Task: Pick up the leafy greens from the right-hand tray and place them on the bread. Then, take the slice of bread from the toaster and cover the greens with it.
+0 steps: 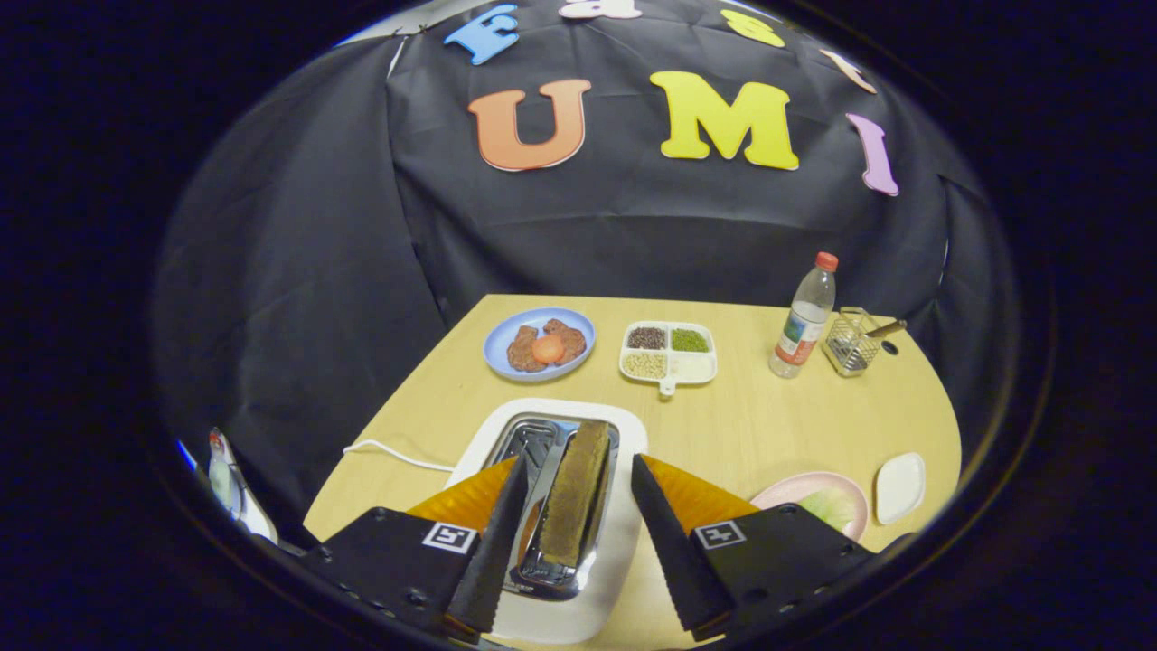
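Observation:
A white toaster [597,551] stands on the wooden table [741,425] right under my gripper [576,470]. A slice of bread [577,493] sticks up out of its right slot. My fingers are spread to either side of the slice without touching it, so the gripper is open and holds nothing. To the right of the right finger sits a pink plate [795,493] with pale leafy greens [830,508] on it, partly hidden by the gripper body.
Beyond the toaster are a blue plate [506,357] with meat and a tomato slice, and a white divided tray [669,353] of beans. A water bottle [803,318] and a wire holder [848,342] stand far right. A small white dish [900,486] lies beside the pink plate. The toaster's white cord [398,455] trails left.

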